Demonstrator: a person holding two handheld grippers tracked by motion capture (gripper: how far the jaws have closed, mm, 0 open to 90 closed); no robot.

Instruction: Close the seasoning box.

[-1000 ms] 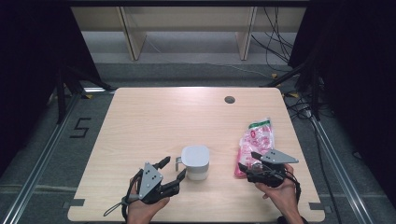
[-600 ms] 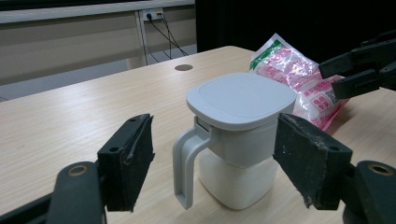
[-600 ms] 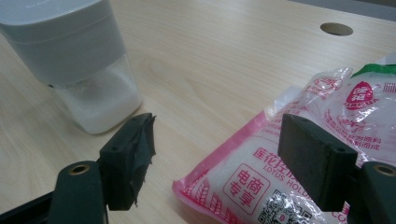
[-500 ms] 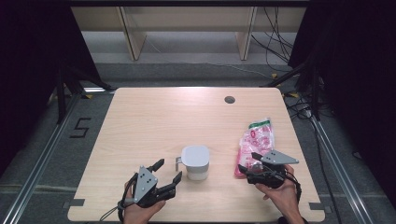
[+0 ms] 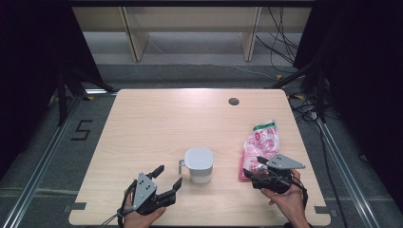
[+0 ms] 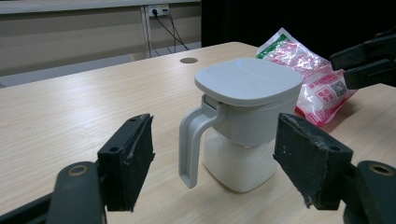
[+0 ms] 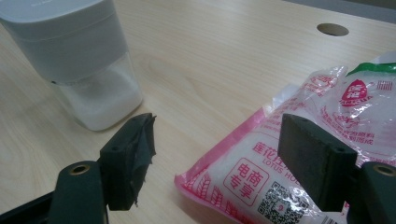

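Your left gripper (image 5: 167,180) hangs with its jaws spread and nothing between them, having just opened wider, pointed at the handle side of the grey lidded container (image 5: 199,165). Your right gripper (image 5: 252,167) also has its jaws apart after opening a little more, its tips over the near corner of the pink bag (image 5: 260,145), pads not pressing it. On the wooden table (image 5: 157,123), the bag lies near the right edge; the container stands upright mid-front, just left of it.
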